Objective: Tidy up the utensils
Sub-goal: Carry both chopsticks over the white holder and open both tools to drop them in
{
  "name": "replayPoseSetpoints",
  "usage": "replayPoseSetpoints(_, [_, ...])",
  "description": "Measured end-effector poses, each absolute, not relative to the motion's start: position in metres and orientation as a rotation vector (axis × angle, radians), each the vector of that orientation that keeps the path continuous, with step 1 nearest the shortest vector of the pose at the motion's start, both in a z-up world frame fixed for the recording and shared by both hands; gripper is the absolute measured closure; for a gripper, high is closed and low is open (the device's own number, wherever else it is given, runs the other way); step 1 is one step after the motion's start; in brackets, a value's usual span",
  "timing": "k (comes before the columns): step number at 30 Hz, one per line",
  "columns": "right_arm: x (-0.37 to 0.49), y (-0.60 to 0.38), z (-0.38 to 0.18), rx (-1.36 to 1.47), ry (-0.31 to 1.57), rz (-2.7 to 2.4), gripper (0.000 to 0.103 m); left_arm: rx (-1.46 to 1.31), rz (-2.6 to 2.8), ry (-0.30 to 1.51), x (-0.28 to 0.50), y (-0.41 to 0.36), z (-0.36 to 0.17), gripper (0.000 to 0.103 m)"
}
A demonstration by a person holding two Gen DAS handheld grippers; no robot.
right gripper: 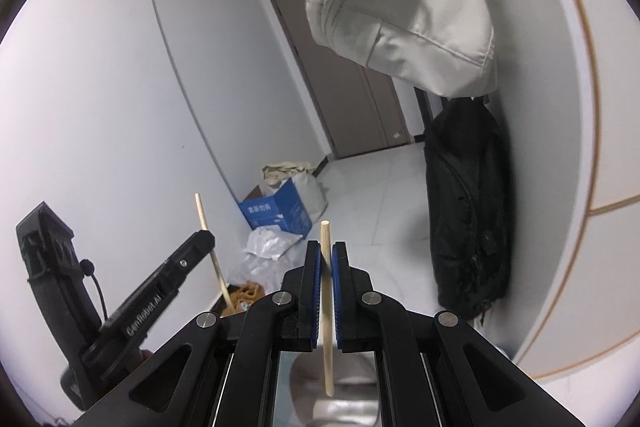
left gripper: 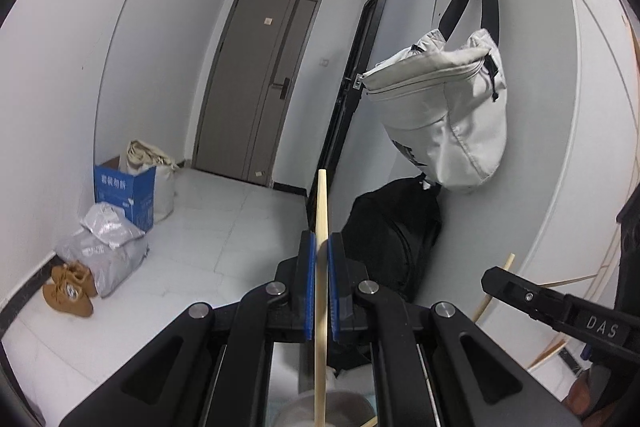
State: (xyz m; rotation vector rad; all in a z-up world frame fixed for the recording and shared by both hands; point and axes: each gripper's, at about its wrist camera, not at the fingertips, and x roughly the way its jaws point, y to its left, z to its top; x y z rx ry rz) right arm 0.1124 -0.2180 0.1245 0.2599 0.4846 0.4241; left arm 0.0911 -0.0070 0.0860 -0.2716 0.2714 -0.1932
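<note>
Wooden chopsticks are sticking up mid-frame: we are clamping one [left gripper: 322, 227] in the left gripper [left gripper: 321, 247], another [right gripper: 326, 267] in the right gripper [right gripper: 326, 255], both jaws closed tight.

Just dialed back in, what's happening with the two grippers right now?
Each gripper is clamped on one wooden chopstick. The left gripper holds its chopstick nearly upright between the blue pads, and the right gripper holds the second chopstick the same way. Both are held up in the air, side by side, facing a hallway with a grey door. A grey round container shows below the right gripper; neither chopstick has been set down yet.
</note>
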Motion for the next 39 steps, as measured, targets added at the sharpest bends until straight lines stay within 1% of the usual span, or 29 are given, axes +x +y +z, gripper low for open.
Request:
replayPoseSetpoints(10, [0.141, -0.21, 0.096, 0.231, 0.516, 0.431, 0.098, -0.185, -0.232, 0.263, 0.112, -0.026, 0.047, 0.101])
replayPoseSetpoints(23, [0.15, -0.207, 0.065, 0.192, 0.563, 0.425, 0.098, -0.065, -0.28, 0.255, 0.107, -0.039, 0.033, 0.101])
replayPoseSetpoints(34, [0.151, -0.204, 0.049, 0.195, 0.622, 0.447, 0.098, -0.107, -0.421, 0.404, 0.113, -0.027, 0.035, 0.101])
replayPoseSetpoints(39, [0.151, -0.203, 0.042, 0.21, 0.649, 0.455, 0.098, -0.082, -0.467, 0.453, 0.109, -0.029, 0.035, 0.101])
